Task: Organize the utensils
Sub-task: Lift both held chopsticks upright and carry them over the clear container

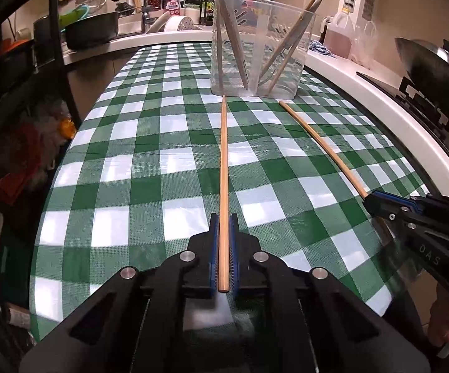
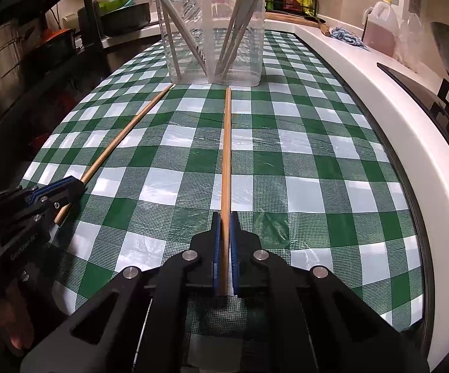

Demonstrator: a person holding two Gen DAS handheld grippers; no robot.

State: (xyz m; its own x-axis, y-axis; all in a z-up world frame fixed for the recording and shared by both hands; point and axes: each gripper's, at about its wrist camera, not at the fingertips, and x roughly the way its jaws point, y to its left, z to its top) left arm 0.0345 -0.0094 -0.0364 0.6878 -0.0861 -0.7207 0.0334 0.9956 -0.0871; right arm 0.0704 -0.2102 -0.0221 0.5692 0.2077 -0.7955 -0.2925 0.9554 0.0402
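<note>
On the checked surface [image 1: 168, 168], the left tongs [image 1: 223, 236] are clamping one chopstick [image 1: 223, 155] and the right tongs [image 2: 224, 236] another chopstick [image 2: 226, 155], both pointing toward the clear container [image 1: 258, 46]; gripped at their ends, the sticks risk pivoting and missing its rim.

A counter [image 1: 137, 168] covered with a glossy green-and-white checked cloth fills most of both views, running from the lower edge up toward the top centre. At its far end, top centre of the frame, stands a clear plastic container [image 1: 257, 71] holding several upright sticks and utensils. Two long wooden chopsticks extend over the cloth toward it: one [image 1: 223, 171] up the middle of the left-wrist view, the other [image 1: 320, 146] slanting to its right, well apart.
</note>
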